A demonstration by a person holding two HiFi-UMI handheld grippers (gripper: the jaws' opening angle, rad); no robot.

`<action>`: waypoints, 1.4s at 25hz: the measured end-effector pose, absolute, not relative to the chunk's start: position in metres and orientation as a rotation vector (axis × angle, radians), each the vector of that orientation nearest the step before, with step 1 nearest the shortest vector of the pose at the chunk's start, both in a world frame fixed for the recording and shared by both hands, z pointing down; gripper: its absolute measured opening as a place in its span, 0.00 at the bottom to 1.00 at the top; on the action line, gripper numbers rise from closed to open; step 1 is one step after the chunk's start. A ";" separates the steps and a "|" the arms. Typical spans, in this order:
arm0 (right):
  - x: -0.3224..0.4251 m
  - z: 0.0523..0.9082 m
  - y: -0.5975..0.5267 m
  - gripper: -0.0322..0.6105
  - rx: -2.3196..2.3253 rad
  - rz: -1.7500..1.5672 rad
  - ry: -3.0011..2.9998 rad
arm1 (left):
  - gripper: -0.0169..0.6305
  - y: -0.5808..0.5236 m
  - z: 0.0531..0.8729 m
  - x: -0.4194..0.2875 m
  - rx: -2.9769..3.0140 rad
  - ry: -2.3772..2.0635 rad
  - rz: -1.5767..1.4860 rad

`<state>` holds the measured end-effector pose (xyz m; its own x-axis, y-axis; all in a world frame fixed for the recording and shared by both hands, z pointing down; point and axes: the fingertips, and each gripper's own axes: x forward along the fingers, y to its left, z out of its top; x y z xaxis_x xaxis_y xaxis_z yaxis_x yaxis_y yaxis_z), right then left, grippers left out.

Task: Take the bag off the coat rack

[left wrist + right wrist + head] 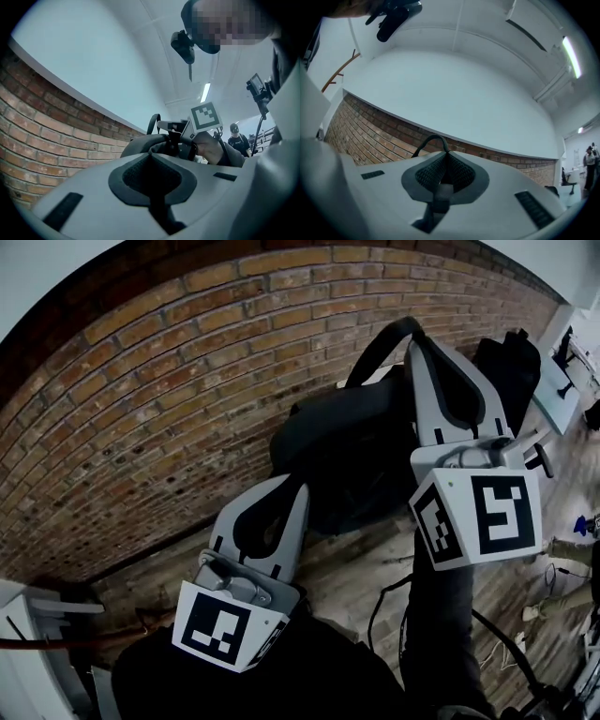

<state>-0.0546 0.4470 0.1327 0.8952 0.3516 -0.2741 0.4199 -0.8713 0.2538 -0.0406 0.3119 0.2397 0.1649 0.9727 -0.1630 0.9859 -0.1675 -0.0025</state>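
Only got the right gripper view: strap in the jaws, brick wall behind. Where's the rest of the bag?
Observer: Head view shows the dark bag hanging from the strap that the right gripper is shut on.
Operator: Left gripper?
Observer: The left gripper is shut with nothing between its jaws, tip next to the bag.
Operator: What's underneath?
Observer: Wooden floor with cables lying on it.
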 end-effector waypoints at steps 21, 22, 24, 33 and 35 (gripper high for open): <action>-0.066 0.144 0.476 0.08 2.785 -0.301 0.618 | 0.39 0.342 0.243 -0.044 2.277 2.059 -0.212; -0.065 0.145 0.477 0.08 2.788 -0.296 0.615 | 0.39 0.344 0.246 -0.042 2.291 2.054 -0.193; -0.063 0.147 0.477 0.08 2.789 -0.289 0.606 | 0.28 0.347 0.251 -0.036 2.309 2.042 -0.146; -0.064 0.150 0.491 0.08 2.790 -0.278 0.607 | 0.09 0.367 0.254 -0.038 2.262 2.073 -0.102; -0.066 0.151 0.496 0.08 2.789 -0.277 0.612 | 0.08 0.372 0.253 -0.039 2.253 2.075 -0.108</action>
